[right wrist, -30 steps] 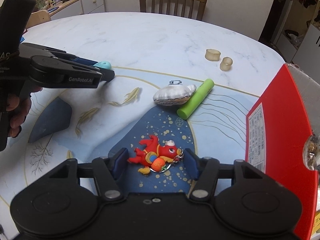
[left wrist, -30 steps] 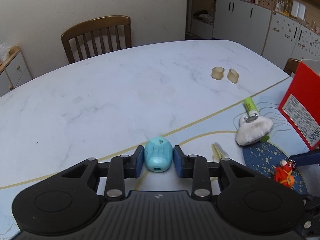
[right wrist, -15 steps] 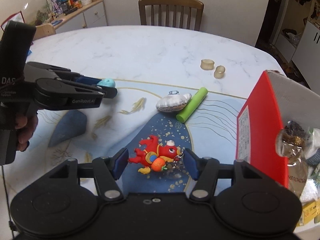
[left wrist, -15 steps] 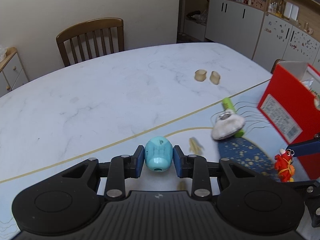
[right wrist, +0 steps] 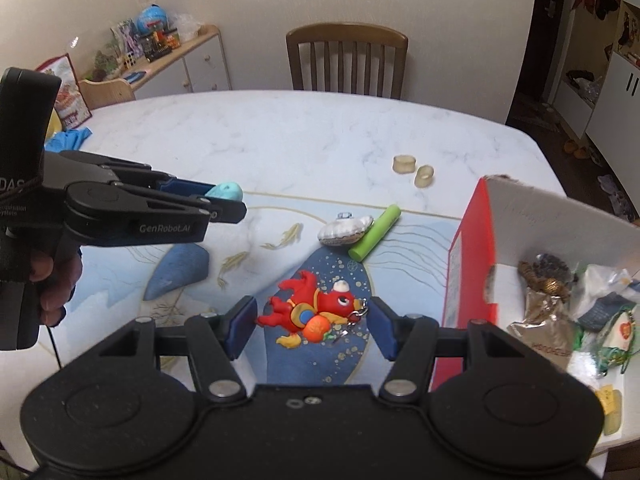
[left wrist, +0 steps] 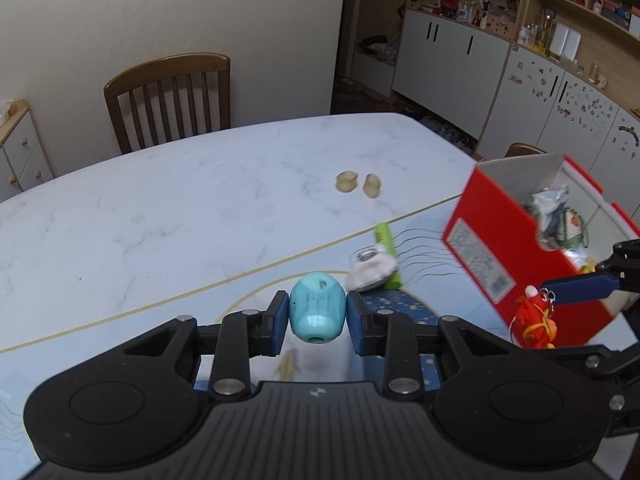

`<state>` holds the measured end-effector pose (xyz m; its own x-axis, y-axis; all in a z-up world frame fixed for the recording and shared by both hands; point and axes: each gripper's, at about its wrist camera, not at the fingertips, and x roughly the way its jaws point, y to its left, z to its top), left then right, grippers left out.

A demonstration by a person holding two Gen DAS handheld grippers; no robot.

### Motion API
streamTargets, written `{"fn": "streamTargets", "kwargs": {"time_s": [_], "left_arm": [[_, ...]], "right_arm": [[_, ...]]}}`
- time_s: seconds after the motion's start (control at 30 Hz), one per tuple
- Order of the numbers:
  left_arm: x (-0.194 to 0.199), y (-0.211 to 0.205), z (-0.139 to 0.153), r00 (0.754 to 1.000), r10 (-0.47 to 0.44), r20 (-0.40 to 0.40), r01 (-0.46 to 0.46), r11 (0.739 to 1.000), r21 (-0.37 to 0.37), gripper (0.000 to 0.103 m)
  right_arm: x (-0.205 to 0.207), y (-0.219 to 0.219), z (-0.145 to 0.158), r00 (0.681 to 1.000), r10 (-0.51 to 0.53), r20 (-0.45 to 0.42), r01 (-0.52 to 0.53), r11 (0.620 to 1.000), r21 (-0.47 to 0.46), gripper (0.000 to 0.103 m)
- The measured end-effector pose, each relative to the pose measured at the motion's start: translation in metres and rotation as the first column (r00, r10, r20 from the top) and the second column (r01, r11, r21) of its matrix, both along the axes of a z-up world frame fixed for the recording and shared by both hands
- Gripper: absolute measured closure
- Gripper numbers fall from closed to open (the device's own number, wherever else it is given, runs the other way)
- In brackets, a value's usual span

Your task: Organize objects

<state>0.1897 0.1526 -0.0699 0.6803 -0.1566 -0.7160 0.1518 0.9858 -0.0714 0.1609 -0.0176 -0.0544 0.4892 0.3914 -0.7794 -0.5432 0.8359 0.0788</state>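
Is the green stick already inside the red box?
No, the green stick lies on the mat beside the shell charm, outside the red box.

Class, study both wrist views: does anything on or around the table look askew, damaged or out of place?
The red box has a ragged, torn top edge at its far corner. A green tube and shell-shaped charm lie loose on the mat, touching. Two beige rings sit apart on the bare table.

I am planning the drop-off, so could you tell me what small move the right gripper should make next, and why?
Probably carry the right gripper rightward over the red box: it is shut on the red fish charm, lifted above the mat, and the box beside it stands open with other items inside.
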Motion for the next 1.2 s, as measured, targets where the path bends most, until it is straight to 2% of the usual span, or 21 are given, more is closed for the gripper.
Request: {"fn": "streamTargets", "kwargs": {"time_s": [0.33,0.57,0.87,1.2], "left_arm": [[-0.020,-0.042,0.043,0.999,-0.020,0.039,0.018,0.999,0.043,0.073],[-0.026,-0.079,0.063,0.997,-0.039,0.063,0.036,0.998,0.043,0.073],[-0.021,-0.138,0.070,0.994,-0.077,0.083,0.074,0.997,0.030,0.073],[-0.002,-0.201,0.060,0.992,-0.112,0.063,0.109,0.993,0.043,0.073]], "right_arm": [[-0.004,-0.045,0.036,0.999,0.006,0.037,-0.008,0.999,0.052,0.044],[-0.001,-0.082,0.047,0.998,0.003,0.057,-0.007,0.998,0.064,0.044],[0.007,-0.131,0.051,0.997,-0.003,0.073,-0.002,0.998,0.061,0.044],[0.022,-0.188,0.043,0.997,-0.014,0.075,0.011,0.999,0.040,0.044]]}}
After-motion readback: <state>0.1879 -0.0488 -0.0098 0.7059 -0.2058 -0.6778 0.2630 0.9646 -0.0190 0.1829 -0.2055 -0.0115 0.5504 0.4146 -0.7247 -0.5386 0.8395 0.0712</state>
